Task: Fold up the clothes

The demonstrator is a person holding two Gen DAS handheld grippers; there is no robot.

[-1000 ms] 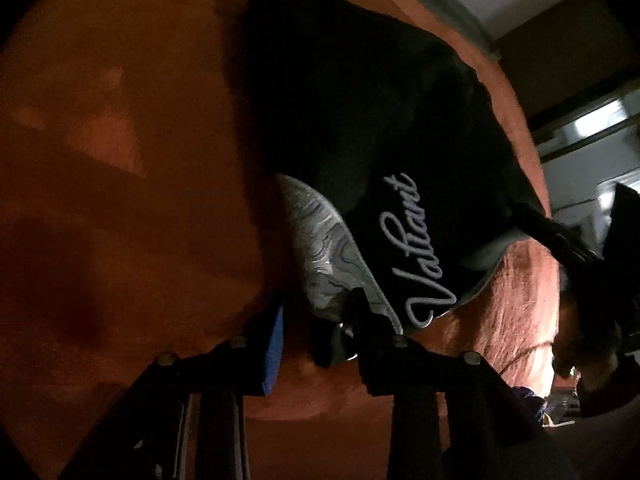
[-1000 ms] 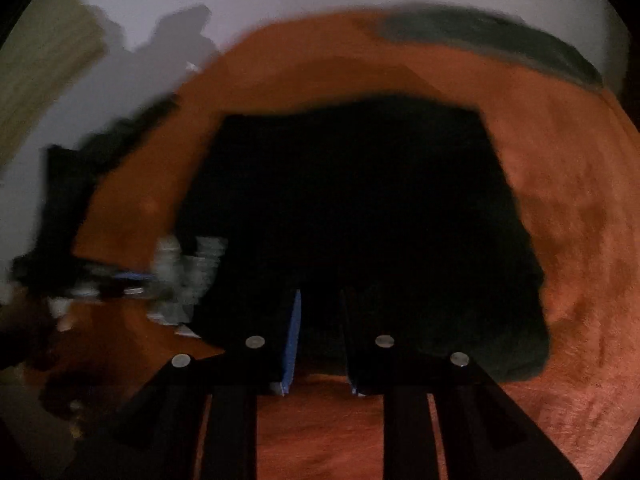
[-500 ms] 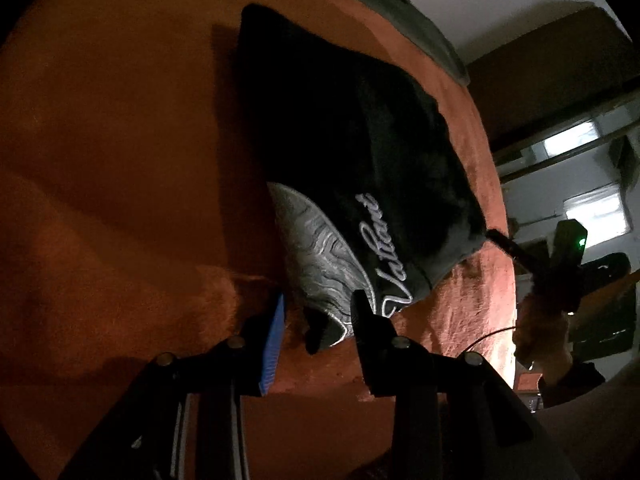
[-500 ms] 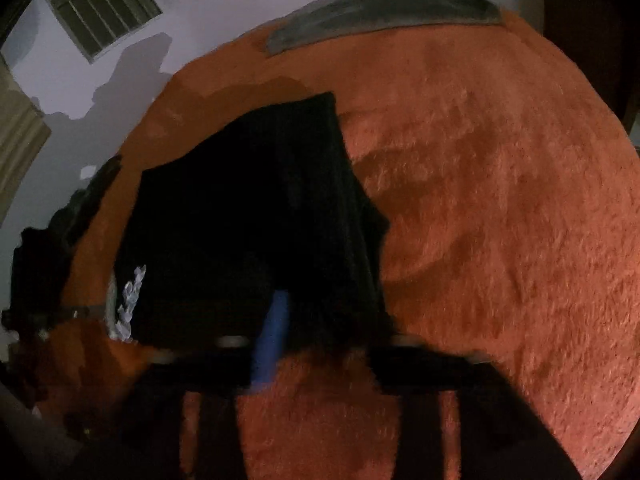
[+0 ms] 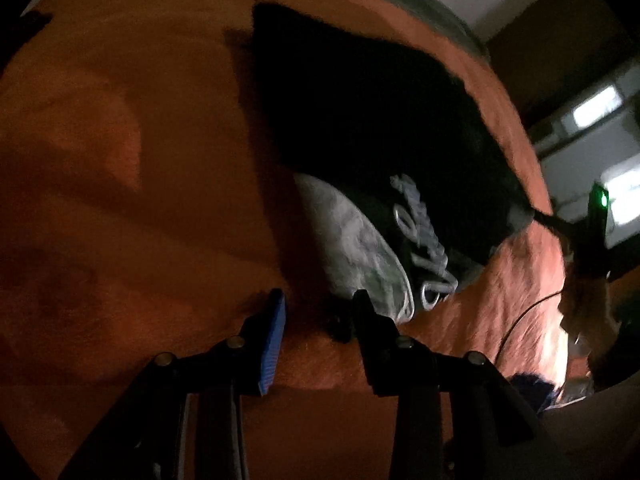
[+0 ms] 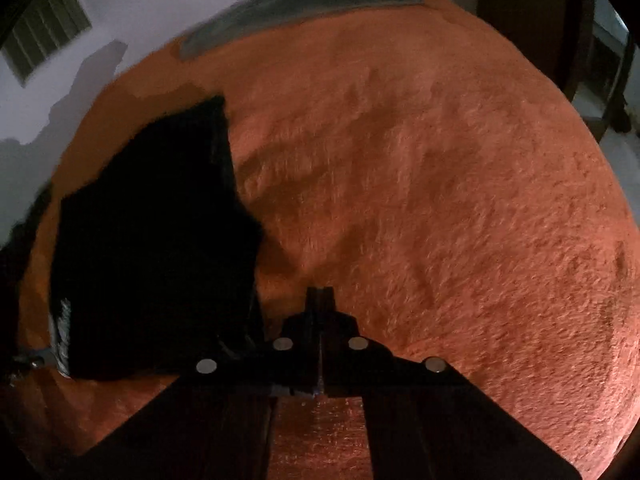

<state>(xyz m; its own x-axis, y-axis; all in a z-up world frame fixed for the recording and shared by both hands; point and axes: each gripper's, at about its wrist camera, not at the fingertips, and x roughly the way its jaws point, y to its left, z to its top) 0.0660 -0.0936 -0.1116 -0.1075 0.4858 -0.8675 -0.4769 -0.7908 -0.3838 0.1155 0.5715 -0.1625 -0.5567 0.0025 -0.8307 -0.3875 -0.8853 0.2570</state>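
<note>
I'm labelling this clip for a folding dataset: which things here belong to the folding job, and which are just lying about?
Part of the job:
- black garment, folded, with a grey patterned panel and script lettering
- left gripper, jaws apart at its near corner
- right gripper, shut on nothing

Just there:
- orange blanket underneath
- grey pillow at the far edge
- wall vent
</note>
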